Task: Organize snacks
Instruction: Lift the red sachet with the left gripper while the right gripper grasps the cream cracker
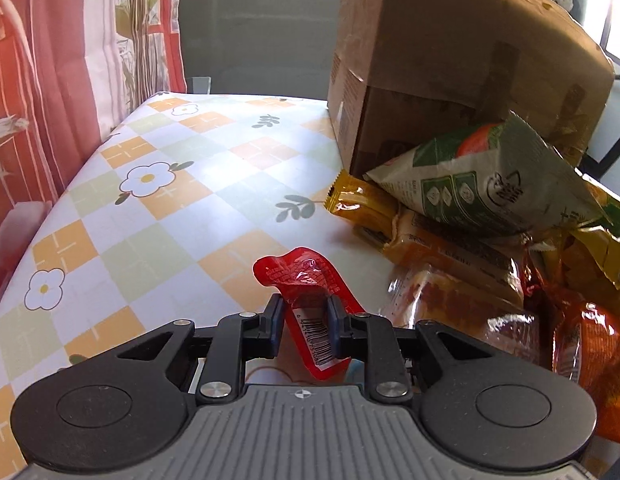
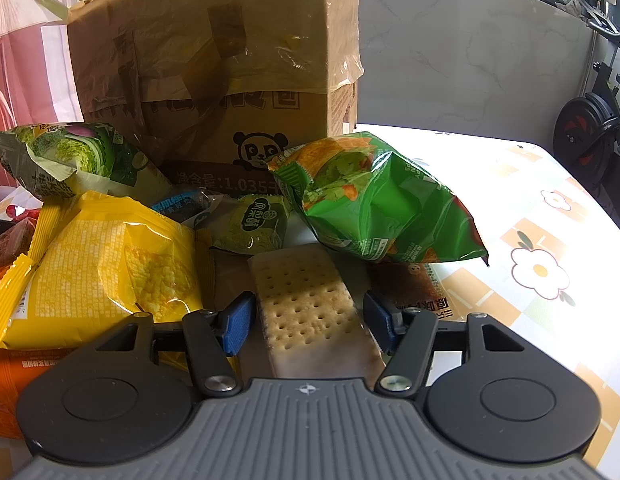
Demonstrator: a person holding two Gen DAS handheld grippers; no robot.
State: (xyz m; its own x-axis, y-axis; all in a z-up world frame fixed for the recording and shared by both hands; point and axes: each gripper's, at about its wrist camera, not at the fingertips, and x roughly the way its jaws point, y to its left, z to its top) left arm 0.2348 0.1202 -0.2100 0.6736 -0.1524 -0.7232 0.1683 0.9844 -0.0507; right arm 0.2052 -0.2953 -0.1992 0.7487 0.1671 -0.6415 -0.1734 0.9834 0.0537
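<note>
Left gripper (image 1: 303,330) has its fingers pinched on the thin red sachet (image 1: 310,300), lifted over the surface (image 1: 157,216) (light, floppy, slick, best held mid-body), while right gripper (image 2: 305,322) fingers stand open around the brittle cracker pack (image 2: 310,304).

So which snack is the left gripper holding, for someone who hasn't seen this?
Start at the big cardboard box on the checked floral tablecloth; snacks are heaped against its base. Left of that heap, the left gripper is shut on a small red sachet: the only glossy red, barcoded packet, apart from the yellow and green bags.
</note>
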